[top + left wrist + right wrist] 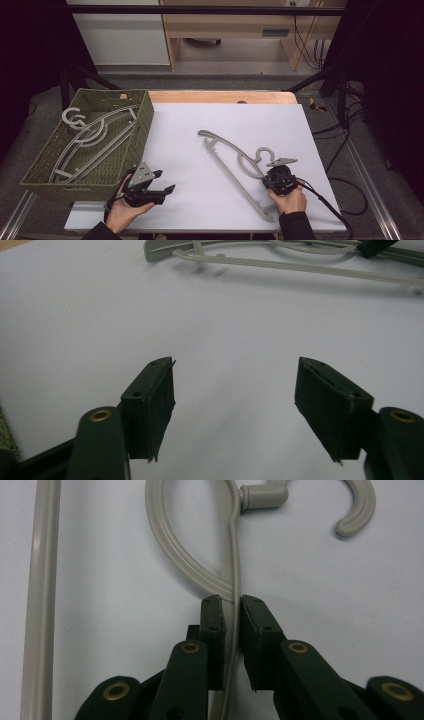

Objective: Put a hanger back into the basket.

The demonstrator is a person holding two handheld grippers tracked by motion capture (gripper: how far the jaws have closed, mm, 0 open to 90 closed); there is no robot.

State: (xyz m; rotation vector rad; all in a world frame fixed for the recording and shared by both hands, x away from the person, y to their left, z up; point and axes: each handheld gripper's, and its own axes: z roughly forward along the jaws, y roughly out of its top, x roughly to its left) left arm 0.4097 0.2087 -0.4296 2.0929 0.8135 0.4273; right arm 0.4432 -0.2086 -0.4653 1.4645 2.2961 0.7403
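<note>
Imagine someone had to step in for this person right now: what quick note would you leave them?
Right claw: shut on the grey hanger, gripping its arm just below the hook; the hanger lies on the white table.
Left claw: open, holding nothing, above bare table near the woven basket.
Done: other grey hangers already lie in the basket.
Left, probably: lift the gripped hanger and put it in the basket with the rest.

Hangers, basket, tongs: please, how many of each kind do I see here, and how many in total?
Hangers: 3, one on the table, two in the basket
Baskets: 1
Tongs: 2, left, right
Total: 6
</note>
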